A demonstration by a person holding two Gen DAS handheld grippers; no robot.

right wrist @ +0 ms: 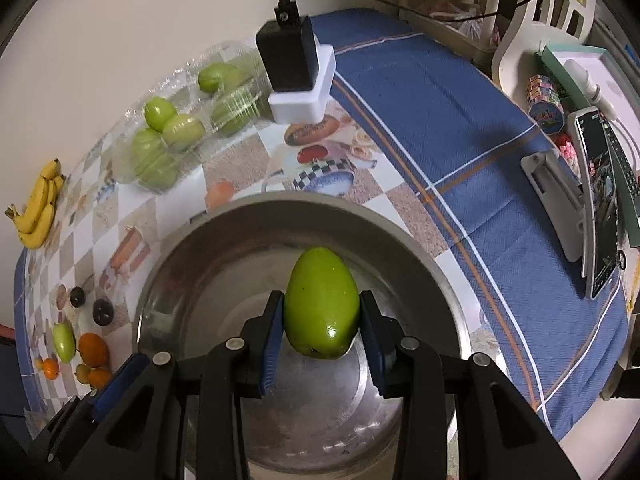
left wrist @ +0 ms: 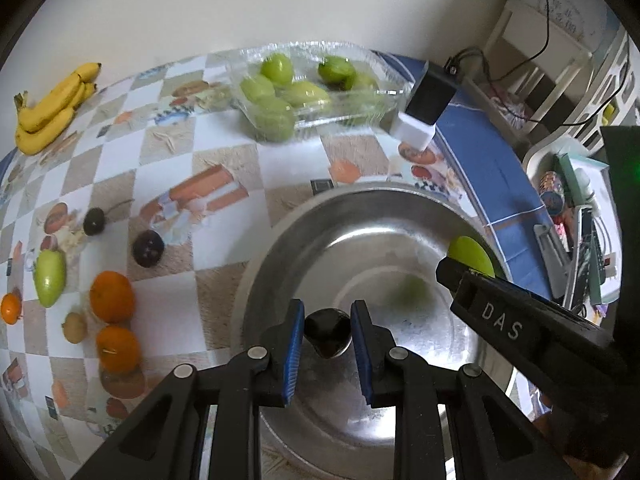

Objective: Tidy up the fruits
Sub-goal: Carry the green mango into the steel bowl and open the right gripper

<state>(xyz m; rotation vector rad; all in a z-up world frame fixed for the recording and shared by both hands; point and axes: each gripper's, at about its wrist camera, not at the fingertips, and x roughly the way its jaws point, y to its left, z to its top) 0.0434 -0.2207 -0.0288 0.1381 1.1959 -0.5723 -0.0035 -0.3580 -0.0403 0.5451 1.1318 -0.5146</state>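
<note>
While both grippers sit over the steel bowl (left wrist: pixel 280 248), I see my left gripper (left wrist: pixel 327 344) w/ its blue-padded jaws narrowed on a dark plum (left wrist: pixel 327 338), pads touching or nearly touching each side; the plum is low between them, above the bowl's near side. On the right wrist cam my right gripper (right wrist: pixel 322 330) has a green mango (right wrist: pixel 321 302) pinched between its pads, jaws fairly wide apart to fit it, fruit standing roughly upright w/ the narrow end pointing away, over the bowl's middle. From the left cam that same mango shows only as a green edge behind the right gripper's black finger marked DAS, at the bowl's right rim. Bowl rests on a checkered tablecloth (left wrist: pixel 224 152) w/ food prints; a blue cloth (right wrist: pixel 440 112) covers the table's right part. Loose fruit lies left of the bowl: two more dark plums (left wrist: pixel 148 248), a small green mango (left wrist: pixel 49 278), two larger oranges (left wrist: pixel 111 297), a small orange (left wrist: pixel 11 308) at the far left, and a small brownish fruit (left wrist: pixel 74 327) I can't identify. Bananas (left wrist: pixel 54 106) lie at the far left edge near the wall. A clear plastic tray (left wrist: pixel 360 108) w/ several green fruits (left wrist: pixel 276 68) sits at the back, just beside a black adapter on a white block (right wrist: pixel 298 76) w/ a cable running off.
</note>
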